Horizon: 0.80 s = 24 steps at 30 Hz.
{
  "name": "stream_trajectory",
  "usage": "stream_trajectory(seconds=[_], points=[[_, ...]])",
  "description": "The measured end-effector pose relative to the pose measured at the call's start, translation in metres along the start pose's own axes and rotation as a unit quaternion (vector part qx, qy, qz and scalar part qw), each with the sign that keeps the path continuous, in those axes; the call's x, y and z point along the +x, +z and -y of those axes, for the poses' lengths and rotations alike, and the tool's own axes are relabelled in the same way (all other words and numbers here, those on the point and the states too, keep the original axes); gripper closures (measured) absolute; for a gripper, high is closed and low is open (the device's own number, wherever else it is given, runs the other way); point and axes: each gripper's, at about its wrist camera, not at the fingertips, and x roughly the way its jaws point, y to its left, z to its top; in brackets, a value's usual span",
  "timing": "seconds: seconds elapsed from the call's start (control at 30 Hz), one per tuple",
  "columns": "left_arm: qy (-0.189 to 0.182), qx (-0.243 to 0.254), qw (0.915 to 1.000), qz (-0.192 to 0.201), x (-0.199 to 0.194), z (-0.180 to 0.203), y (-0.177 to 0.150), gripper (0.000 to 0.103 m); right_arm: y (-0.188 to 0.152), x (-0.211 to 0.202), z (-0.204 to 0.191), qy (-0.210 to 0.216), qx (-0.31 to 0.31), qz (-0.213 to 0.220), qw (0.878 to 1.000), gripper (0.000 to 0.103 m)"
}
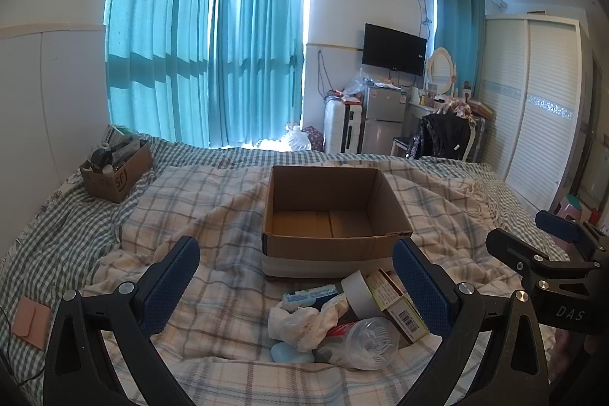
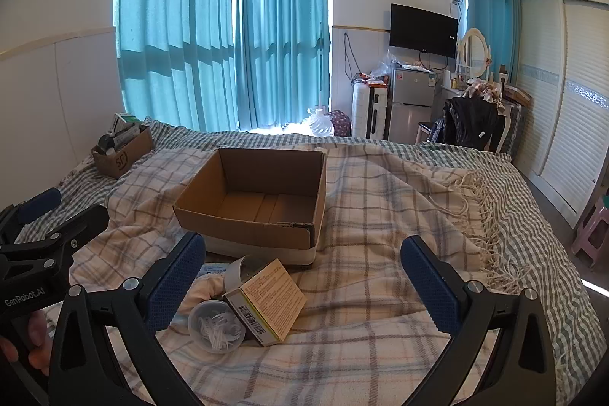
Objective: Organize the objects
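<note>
Both my grippers spread wide, left gripper [image 1: 297, 276] and right gripper [image 2: 304, 269] holding nothing, clutter pile [image 1: 342, 322] between left fingers, open cardboard box [image 1: 335, 212] just beyond, plaid blanket [image 2: 380, 208] beneath.

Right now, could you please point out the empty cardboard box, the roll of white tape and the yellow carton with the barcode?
empty cardboard box [image 1: 335, 246]: left wrist view, its front wall.
roll of white tape [image 1: 357, 292]: left wrist view, its outer band.
yellow carton [image 2: 274, 295]: right wrist view, its printed top face.
</note>
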Motion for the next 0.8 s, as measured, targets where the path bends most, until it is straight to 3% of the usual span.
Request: stream_trajectory(seconds=[0.8], points=[[0.008, 0.001, 1.0, -0.003, 0.0025, -0.0015, 0.0013, 0.0, 0.0011, 0.0022, -0.0054, -0.005, -0.013, -0.008, 1.0, 0.0]])
